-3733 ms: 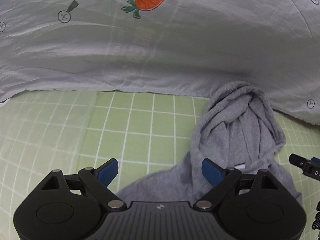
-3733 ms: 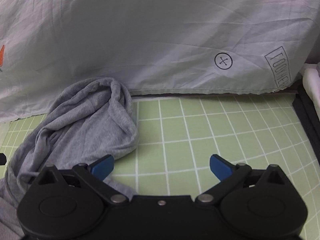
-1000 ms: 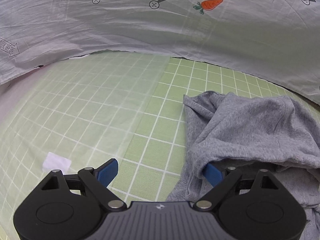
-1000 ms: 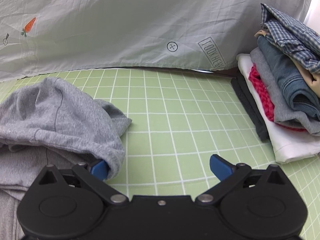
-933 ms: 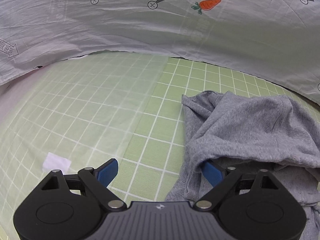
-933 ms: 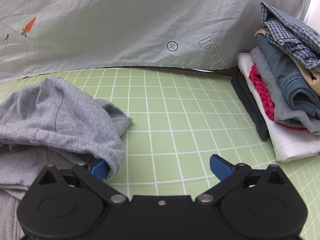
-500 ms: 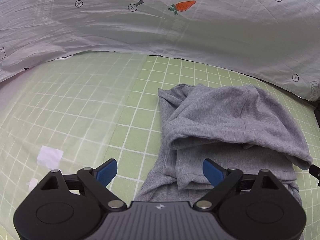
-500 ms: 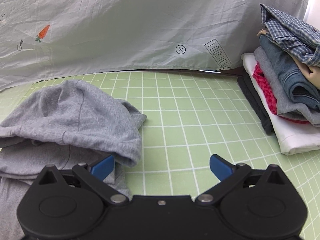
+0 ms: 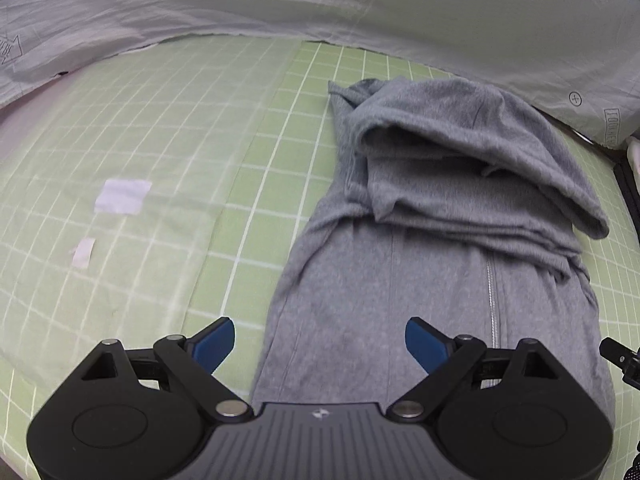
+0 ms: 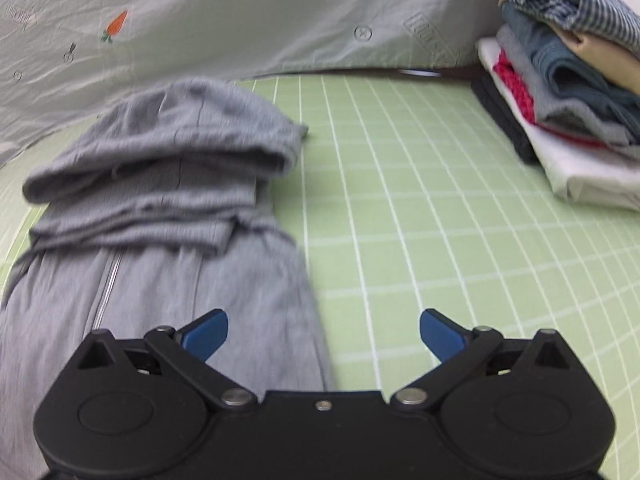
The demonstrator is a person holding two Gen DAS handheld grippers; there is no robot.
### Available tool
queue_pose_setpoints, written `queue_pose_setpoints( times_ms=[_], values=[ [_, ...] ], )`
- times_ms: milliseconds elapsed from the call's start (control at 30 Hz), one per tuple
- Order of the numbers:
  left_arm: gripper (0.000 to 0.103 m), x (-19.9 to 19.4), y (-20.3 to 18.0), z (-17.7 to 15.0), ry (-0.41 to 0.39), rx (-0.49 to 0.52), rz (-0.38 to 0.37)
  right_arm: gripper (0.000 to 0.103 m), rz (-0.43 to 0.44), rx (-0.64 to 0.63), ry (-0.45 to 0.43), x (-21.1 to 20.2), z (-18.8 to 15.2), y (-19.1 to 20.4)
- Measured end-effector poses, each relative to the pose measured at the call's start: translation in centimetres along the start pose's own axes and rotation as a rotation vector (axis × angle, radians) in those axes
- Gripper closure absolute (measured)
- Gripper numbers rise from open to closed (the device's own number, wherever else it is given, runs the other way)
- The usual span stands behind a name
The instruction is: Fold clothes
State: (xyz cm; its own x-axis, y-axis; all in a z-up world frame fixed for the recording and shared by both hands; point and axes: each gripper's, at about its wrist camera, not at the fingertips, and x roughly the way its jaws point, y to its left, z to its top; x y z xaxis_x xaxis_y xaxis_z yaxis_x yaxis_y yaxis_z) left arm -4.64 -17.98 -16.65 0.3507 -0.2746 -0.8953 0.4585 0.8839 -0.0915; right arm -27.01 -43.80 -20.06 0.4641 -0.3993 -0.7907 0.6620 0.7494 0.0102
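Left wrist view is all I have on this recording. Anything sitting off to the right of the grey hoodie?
Observer: Yes, a stack of folded clothes on the green grid mat.
Operator: Touching the grey hoodie?
Observer: No, bare mat separates it from the grey hoodie.
Operator: And the right gripper?
Observer: The right gripper is open, its left finger over the hoodie's edge, the other over mat.

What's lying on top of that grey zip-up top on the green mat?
Its own hood is folded back over the grey zip-up top, covering the zipper's upper end. Whatever is inside the fold or beneath the garment is hidden.
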Motion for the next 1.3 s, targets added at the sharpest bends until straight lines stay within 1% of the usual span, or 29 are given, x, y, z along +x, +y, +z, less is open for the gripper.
queue_pose_setpoints(
  times_ms=[233,467,633,733,900,1000,1033,1067,1100,1133,1167,1200,1233,1300],
  values=[
    [0.011,-0.1,1.0,-4.3,0.085,-0.029,0.004,0.000,0.048,-0.022,0.063,-1.1,-3.5,0.5],
    [0.011,-0.4,1.6,-6.8,0.125,-0.034,-0.018,0.000,0.085,-0.040,0.112,-1.9,-6.2,1.0],
    [0.010,-0.8,0.9,-7.8,0.126,0.019,-0.027,0.000,0.095,-0.082,0.117,-2.7,-7.2,2.0],
    [0.007,-0.9,0.5,-8.5,0.132,0.036,-0.035,0.000,0.097,-0.100,0.117,-3.3,-7.8,2.6],
    [0.007,-1.1,-0.1,-9.5,0.140,0.082,-0.051,0.000,0.080,-0.051,0.109,-3.9,-8.4,2.8],
    [0.009,-1.2,-0.3,-9.8,0.144,0.105,-0.066,0.000,0.076,-0.044,0.124,-4.0,-8.7,3.0],
    [0.015,-1.4,-0.4,-9.9,0.138,0.116,-0.063,0.001,0.079,-0.047,0.128,-4.0,-8.6,3.0],
    [0.025,-1.5,-0.7,-9.9,0.132,0.136,-0.060,0.004,0.081,-0.050,0.132,-4.1,-8.6,3.0],
    [0.032,-1.7,-1.0,-9.9,0.125,0.165,-0.068,0.014,0.086,-0.057,0.127,-4.2,-8.5,3.1],
    [0.050,-1.9,-1.1,-9.8,0.119,0.182,-0.086,0.033,0.103,-0.069,0.118,-4.4,-8.4,3.2],
    [0.076,-2.0,-1.2,-9.7,0.122,0.181,-0.132,0.052,0.131,-0.080,0.105,-4.8,-8.2,3.4],
    [0.086,-2.1,-1.0,-9.6,0.130,0.159,-0.179,0.083,0.177,-0.076,0.112,-4.8,-7.9,3.4],
    [0.087,-2.1,-0.9,-9.4,0.131,0.134,-0.195,0.083,0.201,-0.058,0.123,-4.7,-7.7,3.5],
    [0.087,-2.7,-0.9,-8.8,0.117,0.143,-0.201,0.084,0.216,-0.052,0.128,-4.6,-7.1,3.6]
  ],
)
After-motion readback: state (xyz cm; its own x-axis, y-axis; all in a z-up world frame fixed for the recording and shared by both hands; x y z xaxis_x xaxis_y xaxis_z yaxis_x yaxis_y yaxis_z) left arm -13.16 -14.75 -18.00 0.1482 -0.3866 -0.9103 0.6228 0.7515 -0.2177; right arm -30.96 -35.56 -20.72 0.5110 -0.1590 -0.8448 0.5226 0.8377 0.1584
